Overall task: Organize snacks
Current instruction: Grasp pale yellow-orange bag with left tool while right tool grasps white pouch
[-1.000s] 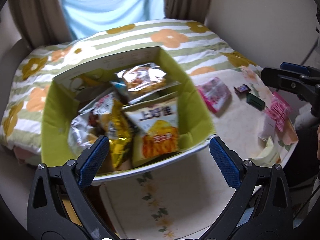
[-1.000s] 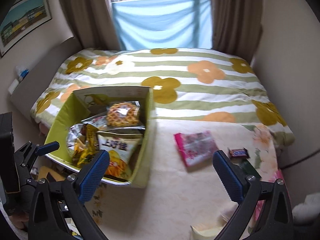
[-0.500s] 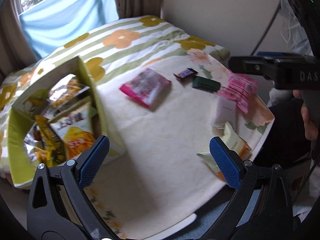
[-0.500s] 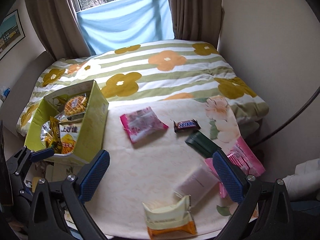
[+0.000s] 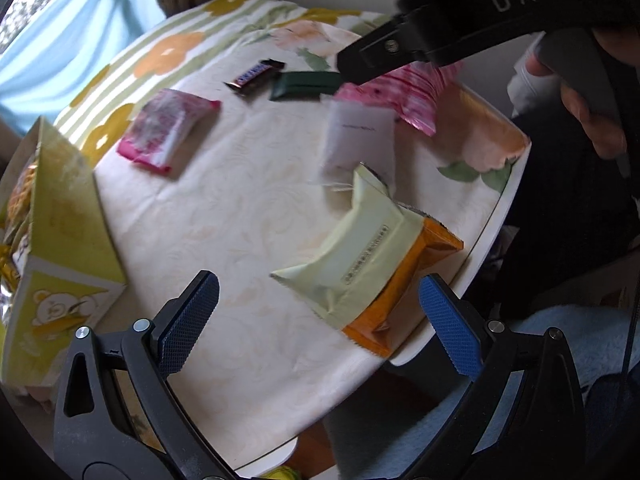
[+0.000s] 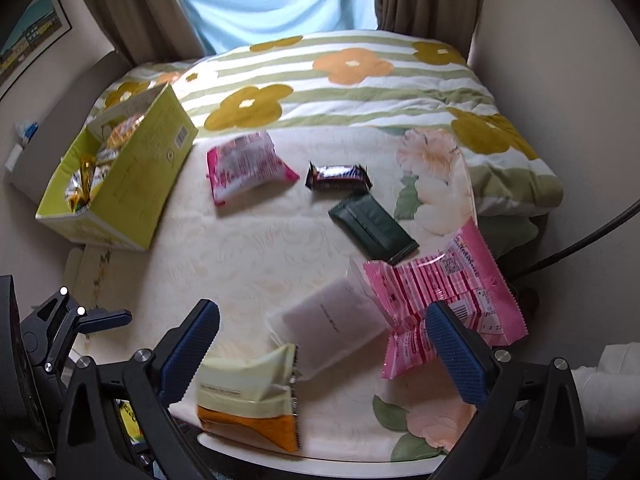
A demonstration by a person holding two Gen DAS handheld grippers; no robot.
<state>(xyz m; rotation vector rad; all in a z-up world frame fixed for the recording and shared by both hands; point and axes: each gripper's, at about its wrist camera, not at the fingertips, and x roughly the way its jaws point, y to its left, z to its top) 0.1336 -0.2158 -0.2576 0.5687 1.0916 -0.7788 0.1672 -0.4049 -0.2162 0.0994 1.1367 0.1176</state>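
While six snacks lie loose on the counter (image 6: 248,240), the nearest, a cream-and-orange packet (image 5: 360,264), sits right at the rim with its orange end at the edge. Risk, as I judge it: a pinch from the inner side could push it over the rim, and its slick, puffy wrapper could slip from the pads.

Left tongs (image 5: 316,320): spread wide, holding nothing, low over the near edge, pointed at that packet. Right tongs (image 6: 324,340): also gaping and empty, higher up, looking down over a white pouch (image 6: 332,320) and striped pink bag (image 6: 444,292). In the left view the right tool crosses overhead, a hand (image 5: 588,92) on its grip; both reaching together could collide.

Further off: dark green bar (image 6: 372,226), chocolate bar (image 6: 338,176), pink packet (image 6: 244,166). Yellow box (image 6: 132,184), already holding snacks, stands at the counter's far left.
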